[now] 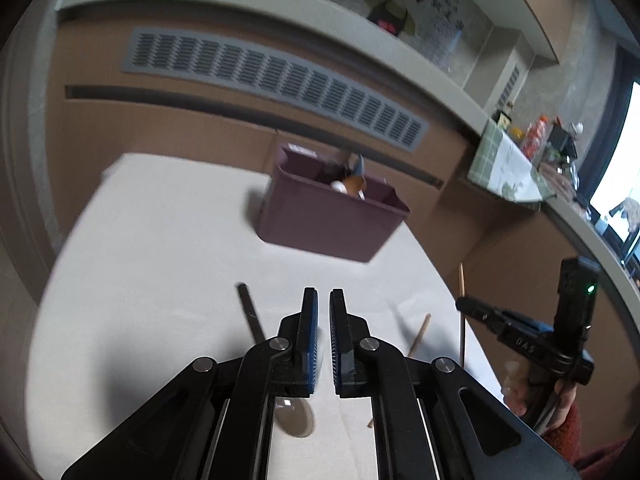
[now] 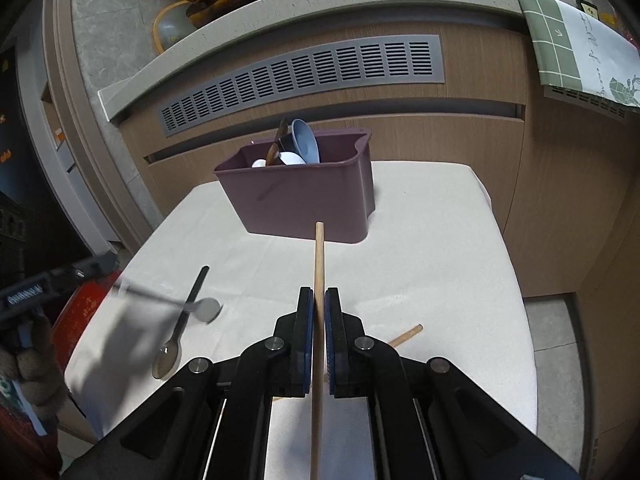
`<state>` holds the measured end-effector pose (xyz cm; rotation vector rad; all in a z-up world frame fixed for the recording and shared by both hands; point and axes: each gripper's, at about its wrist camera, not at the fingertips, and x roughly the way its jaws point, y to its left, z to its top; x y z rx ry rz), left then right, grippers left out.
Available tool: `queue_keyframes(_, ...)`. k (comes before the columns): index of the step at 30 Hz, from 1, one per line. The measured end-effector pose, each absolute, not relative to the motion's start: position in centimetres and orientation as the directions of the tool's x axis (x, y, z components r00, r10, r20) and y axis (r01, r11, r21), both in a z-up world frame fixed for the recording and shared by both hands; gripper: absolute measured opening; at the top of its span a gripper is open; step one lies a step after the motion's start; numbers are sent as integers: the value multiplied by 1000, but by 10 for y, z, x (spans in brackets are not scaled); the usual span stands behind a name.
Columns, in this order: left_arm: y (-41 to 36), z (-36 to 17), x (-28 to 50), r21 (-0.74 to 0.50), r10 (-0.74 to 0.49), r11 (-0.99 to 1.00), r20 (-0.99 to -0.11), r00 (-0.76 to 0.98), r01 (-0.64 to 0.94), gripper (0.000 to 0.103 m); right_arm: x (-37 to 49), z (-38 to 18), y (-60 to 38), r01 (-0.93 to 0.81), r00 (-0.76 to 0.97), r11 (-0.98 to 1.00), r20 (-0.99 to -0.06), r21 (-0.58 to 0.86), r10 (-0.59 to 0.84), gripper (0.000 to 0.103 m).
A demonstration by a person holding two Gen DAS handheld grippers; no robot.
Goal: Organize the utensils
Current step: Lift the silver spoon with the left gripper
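Observation:
My right gripper (image 2: 319, 292) is shut on a wooden chopstick (image 2: 319, 256) whose tip points at the purple utensil bin (image 2: 304, 204). The left wrist view shows that gripper (image 1: 460, 303) at the right with the chopstick (image 1: 462, 320) upright. My left gripper (image 1: 324, 294) is shut. In the right wrist view it (image 2: 108, 262) holds a blurred silver spoon (image 2: 200, 307) above the table; in its own view the spoon is hidden. A black-handled spoon (image 2: 188, 312) and a second chopstick (image 2: 406, 336) lie on the white cloth. The bin (image 1: 332, 220) holds several spoons.
The white-covered table (image 2: 440, 264) ends at the right over grey floor. Behind it runs a wooden cabinet with a grey vent grille (image 2: 304, 76) under a countertop. A green checked cloth (image 2: 576, 40) hangs off the counter. A hand in a red sleeve (image 1: 560, 420) holds the right gripper.

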<state>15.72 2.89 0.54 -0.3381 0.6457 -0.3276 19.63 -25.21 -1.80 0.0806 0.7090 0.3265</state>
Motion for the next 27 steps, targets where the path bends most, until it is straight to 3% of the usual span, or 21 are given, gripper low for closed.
queue_keyframes(2, 43, 10, 151, -379, -363, 908, -501, 786, 178, 16, 198, -21, -254, -257, 707, 948, -632, 190, 318, 5)
queue_keyframes(4, 52, 10, 153, -364, -327, 920, -504, 799, 147, 36, 200, -24, -255, -254, 696, 946, -641, 201, 323, 5)
queue_keyframes(5, 53, 6, 158, -363, -336, 919, -527, 781, 151, 38, 201, -26, -254, -253, 690, 945, -646, 208, 327, 5)
queue_keyframes(8, 37, -13, 170, -354, -393, 912, -605, 692, 208, 39, 204, -33, -252, -246, 673, 943, -661, 223, 332, 5)
queue_keyframes(11, -10, -42, 183, -253, -432, 893, -711, 555, 372, 40, 203, -37, -250, -252, 661, 942, -672, 221, 334, 5)
queue_keyframes(15, -53, -69, 195, -76, -337, 869, -813, 474, 488, 40, 199, -37, -251, -254, 660, 945, -677, 208, 326, 5)
queue_keyframes(18, -62, -74, 202, -9, -290, 854, -839, 461, 521, 40, 197, -37, -253, -250, 664, 947, -676, 204, 321, 5)
queue_keyframes(27, -67, -80, 216, 1, -272, 846, -860, 432, 534, 39, 201, -42, -251, -250, 649, 943, -685, 220, 332, 5)
